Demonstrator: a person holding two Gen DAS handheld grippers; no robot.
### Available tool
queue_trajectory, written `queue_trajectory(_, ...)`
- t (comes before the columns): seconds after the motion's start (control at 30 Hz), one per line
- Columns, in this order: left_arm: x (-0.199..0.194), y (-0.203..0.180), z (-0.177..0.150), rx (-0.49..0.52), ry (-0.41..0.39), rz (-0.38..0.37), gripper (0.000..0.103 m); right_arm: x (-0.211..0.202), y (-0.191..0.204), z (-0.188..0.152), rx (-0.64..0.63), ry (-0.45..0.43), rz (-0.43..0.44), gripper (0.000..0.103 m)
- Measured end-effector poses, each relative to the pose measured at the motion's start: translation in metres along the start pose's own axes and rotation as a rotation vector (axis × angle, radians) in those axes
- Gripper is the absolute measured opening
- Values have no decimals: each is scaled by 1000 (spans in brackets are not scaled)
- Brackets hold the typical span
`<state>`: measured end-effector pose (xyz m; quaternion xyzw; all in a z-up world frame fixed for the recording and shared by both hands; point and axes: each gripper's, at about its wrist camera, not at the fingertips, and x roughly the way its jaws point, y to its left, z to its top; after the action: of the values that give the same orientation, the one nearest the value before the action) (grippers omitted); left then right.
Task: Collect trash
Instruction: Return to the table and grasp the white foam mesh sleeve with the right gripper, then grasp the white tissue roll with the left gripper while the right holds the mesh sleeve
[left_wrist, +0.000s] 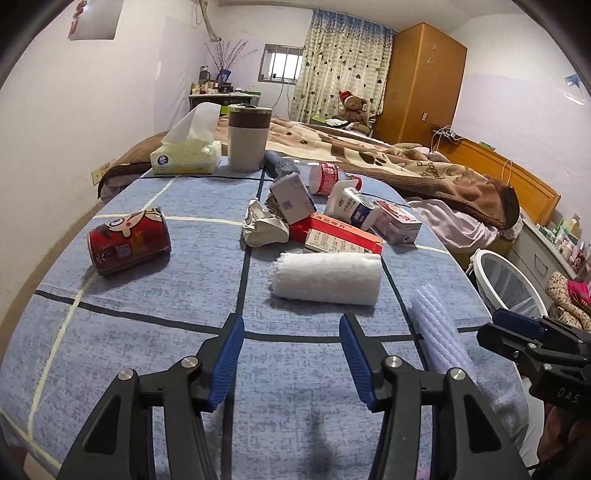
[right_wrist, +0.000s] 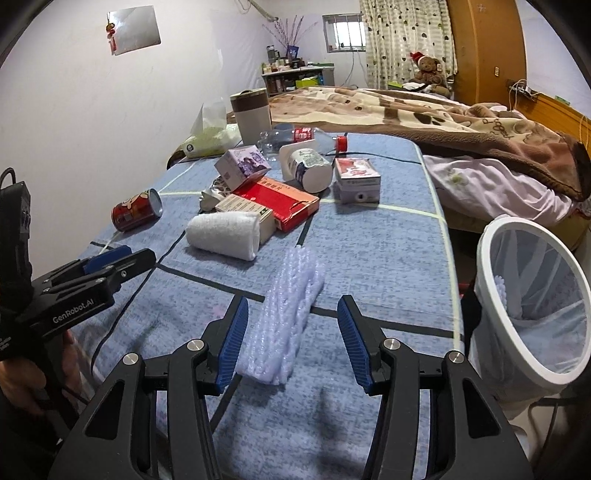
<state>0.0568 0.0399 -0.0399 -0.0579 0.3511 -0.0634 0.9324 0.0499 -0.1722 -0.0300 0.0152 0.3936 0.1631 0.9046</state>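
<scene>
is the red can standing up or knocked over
Knocked over. The red can lies on its side on the blue tablecloth, its round end facing sideways in the right wrist view.

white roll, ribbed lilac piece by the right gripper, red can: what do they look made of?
White roll: looks like terry cloth, a fuzzy matte nap, so probably a rolled towel. Ribbed lilac piece: likely foam or soft plastic packing, translucent, with glinting ridges; can't settle which. Red can: probably thin metal, glossy printed wall with a silvery rim in the right wrist view.
</scene>
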Motion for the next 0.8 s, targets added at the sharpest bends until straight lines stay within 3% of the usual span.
queue_trajectory(0.27,3,3,2,2,-2,-3,54,16,4,-1,15,51,14,45)
queue_trajectory(0.5,10,5,5,5,9,-13,54,29,3,-3,22,98,15,28)
queue_trajectory(0.63,19,2,10,24,28,-31,54,27,2,-1,18,84,19,15)
queue_trajectory(0.8,34,-2,19,50,40,-55,55,22,-5,5,25,59,10,14)
